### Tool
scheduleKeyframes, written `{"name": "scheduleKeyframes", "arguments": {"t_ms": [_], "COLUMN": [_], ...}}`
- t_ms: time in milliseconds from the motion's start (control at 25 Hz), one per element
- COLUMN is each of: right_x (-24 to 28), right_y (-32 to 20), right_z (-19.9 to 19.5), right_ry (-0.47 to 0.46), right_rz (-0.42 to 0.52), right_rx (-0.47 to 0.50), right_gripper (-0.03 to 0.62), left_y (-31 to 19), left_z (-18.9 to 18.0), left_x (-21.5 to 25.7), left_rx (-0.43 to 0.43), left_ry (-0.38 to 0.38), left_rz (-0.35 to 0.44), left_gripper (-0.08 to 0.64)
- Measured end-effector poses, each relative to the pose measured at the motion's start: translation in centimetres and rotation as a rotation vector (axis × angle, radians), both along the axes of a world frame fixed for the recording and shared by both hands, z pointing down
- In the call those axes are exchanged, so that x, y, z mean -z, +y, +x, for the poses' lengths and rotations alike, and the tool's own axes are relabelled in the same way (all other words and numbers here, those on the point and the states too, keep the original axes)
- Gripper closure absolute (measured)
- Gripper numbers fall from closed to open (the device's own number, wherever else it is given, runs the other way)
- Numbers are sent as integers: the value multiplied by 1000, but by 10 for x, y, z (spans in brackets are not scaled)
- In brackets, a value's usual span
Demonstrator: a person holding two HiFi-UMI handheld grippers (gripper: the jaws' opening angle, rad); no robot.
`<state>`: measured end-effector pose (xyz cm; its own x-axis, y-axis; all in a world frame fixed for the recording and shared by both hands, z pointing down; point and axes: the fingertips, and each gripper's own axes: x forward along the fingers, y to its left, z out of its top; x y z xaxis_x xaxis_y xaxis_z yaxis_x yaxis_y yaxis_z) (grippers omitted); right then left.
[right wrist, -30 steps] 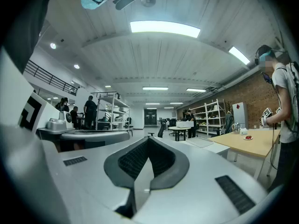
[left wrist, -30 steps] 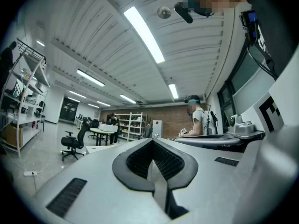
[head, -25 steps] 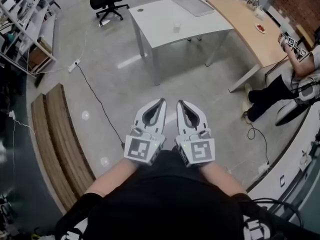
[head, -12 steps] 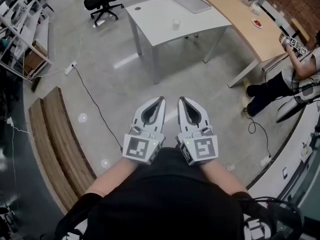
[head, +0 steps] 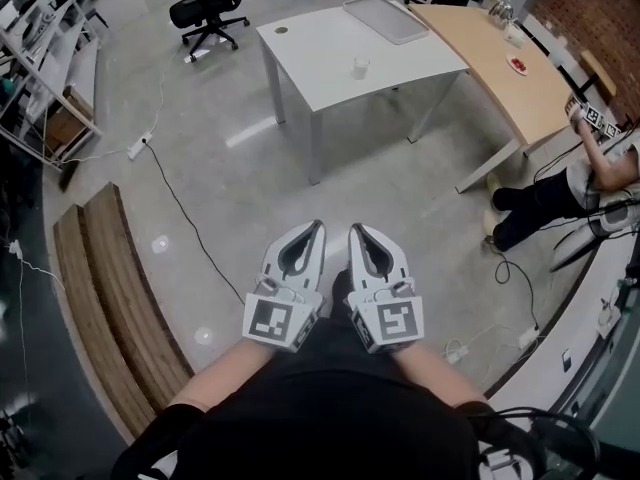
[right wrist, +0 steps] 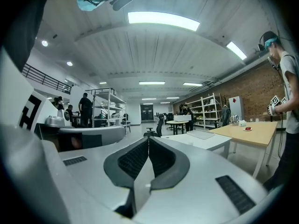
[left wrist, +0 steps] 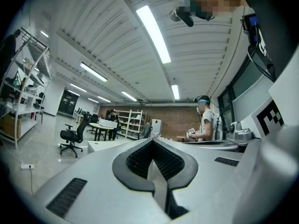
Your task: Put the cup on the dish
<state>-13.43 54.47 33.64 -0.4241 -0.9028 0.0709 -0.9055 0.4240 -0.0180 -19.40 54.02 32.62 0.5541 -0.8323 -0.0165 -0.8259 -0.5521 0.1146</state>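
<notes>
A clear cup [head: 360,66] stands on a white table [head: 330,38] far ahead of me across the floor. A flat grey tray [head: 388,18] lies on that table's far corner. On the wooden table [head: 495,53] to the right sits a small red-and-white dish [head: 517,64], which the right gripper view also catches as the dish [right wrist: 248,129]. My left gripper [head: 318,226] and right gripper [head: 352,230] are held side by side close to my body, pointing level towards the table. Both are shut with nothing between the jaws, as seen for the left gripper [left wrist: 152,140] and the right gripper [right wrist: 149,138].
A low wooden bench [head: 110,298] runs along the left, with a cable [head: 190,208] trailing over the floor. A black office chair [head: 205,8] stands beyond the white table. A person [head: 590,158] sits at the wooden table's right end. Metal shelving [head: 50,58] lines the far left.
Both grippers have dropped a little lower in the head view, still side by side and shut. The white table with the cup sits slightly nearer and lower in the view.
</notes>
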Motion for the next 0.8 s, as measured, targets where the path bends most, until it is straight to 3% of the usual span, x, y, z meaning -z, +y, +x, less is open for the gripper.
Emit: {"name": "scheduleKeyframes", "arguments": {"t_ms": [160, 440, 800], "right_x": [-12, -19, -20], "right_y": [-31, -133, -250], "right_z": [-10, 15, 76], "right_ry": [2, -1, 19], "right_rz": [-25, -69, -90], "right_rx": [44, 15, 44], "right_gripper": [578, 578, 578], "left_y": [-32, -120, -243], "left_z": [-2, 20, 92], "left_x": [-10, -11, -10], "left_rx": [5, -2, -16], "left_ry": [-17, -43, -60], "left_rz": [-23, -21, -35], "left_gripper": [560, 560, 560]}}
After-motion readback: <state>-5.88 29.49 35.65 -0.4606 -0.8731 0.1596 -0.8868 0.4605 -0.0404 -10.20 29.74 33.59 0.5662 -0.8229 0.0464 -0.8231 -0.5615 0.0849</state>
